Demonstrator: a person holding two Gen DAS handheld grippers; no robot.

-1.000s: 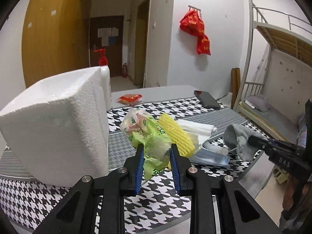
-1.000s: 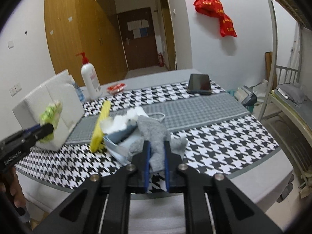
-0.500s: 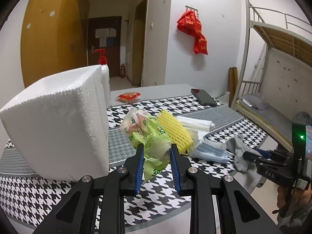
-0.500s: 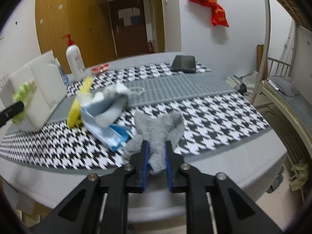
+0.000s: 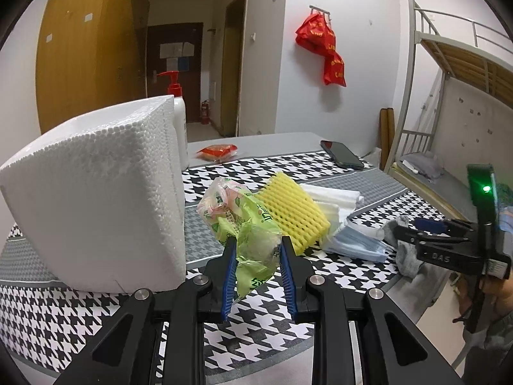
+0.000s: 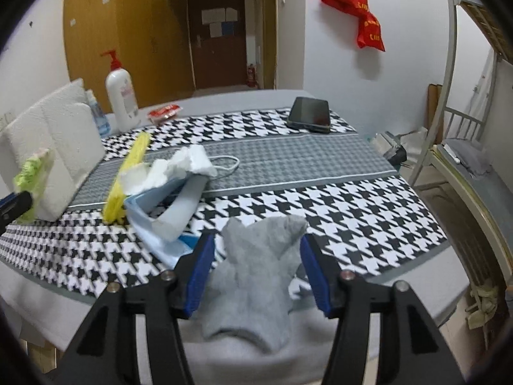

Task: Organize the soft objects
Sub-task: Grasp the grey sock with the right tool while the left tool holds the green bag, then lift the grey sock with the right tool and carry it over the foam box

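- Green bag [image 5: 253,240]: thin crinkled plastic, light and slippery by the look; left gripper [image 5: 258,253] fingers closed on its lower part, lifted above the near counter [image 5: 320,166] edge, beside the foam box [image 5: 96,192]. A bunched fold likely grips best.
- Grey sock [image 6: 256,276]: limp knit, light, unbreakable; lies at the near counter edge, draping over it, between the wide-open right gripper [image 6: 255,269] fingers, unheld. Best pinched mid-body.
- Pile, mid counter: yellow foam net [image 5: 291,215], masks [image 5: 352,243]; soft, compressible.
- Left view only: net's mesh face, bag print.
- Right view only: sock's full shape, mask ear loop [image 6: 226,163].
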